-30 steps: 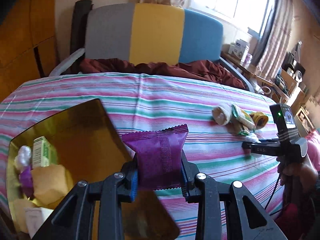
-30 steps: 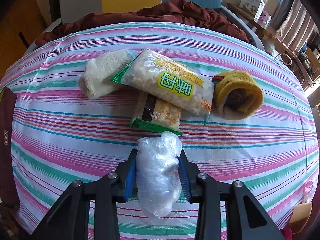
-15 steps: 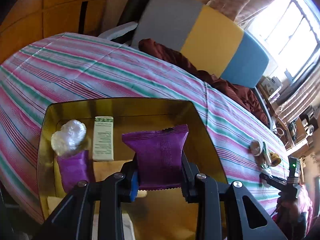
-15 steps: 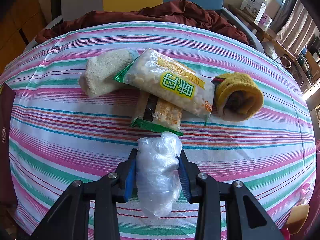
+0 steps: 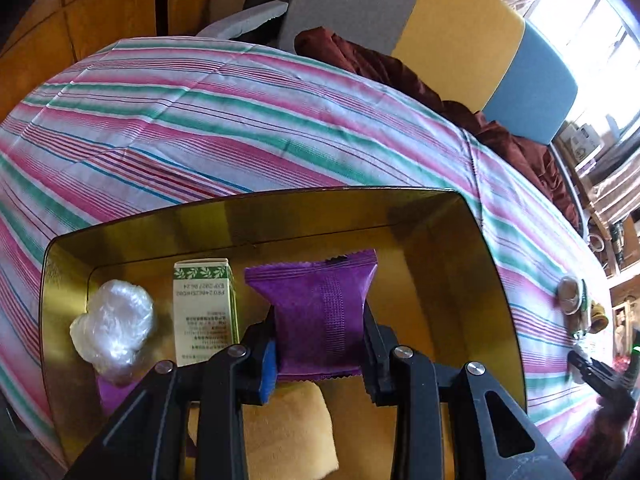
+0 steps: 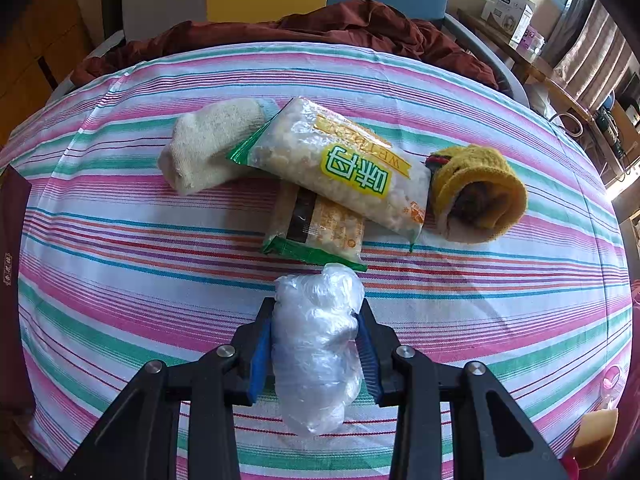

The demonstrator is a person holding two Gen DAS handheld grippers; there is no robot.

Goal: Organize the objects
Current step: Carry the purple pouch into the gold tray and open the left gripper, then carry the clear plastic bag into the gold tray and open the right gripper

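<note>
My left gripper (image 5: 318, 348) is shut on a purple snack packet (image 5: 320, 312) and holds it over the gold box (image 5: 460, 248). In the box lie a clear plastic bundle (image 5: 114, 324), a green-and-white carton (image 5: 204, 312), a yellow cloth (image 5: 288, 436) and a purple item (image 5: 112, 390). My right gripper (image 6: 316, 344) is shut on a crumpled clear plastic bundle (image 6: 318, 348) just above the striped tablecloth (image 6: 120, 272). Beyond it lie a cream sock (image 6: 208, 140), two snack bags (image 6: 340, 168) (image 6: 320, 232) and a rolled yellow sock (image 6: 480, 192).
The round table has a pink, green and white striped cloth (image 5: 200, 120). A grey, yellow and blue sofa (image 5: 452, 32) with a maroon blanket (image 6: 340, 28) stands behind it. A dark red box lid (image 6: 12, 260) sits at the table's left edge. Shelves stand at the right.
My left gripper has swung left with the purple packet and now hangs lower over the inside of the gold box. My right gripper has barely moved.
</note>
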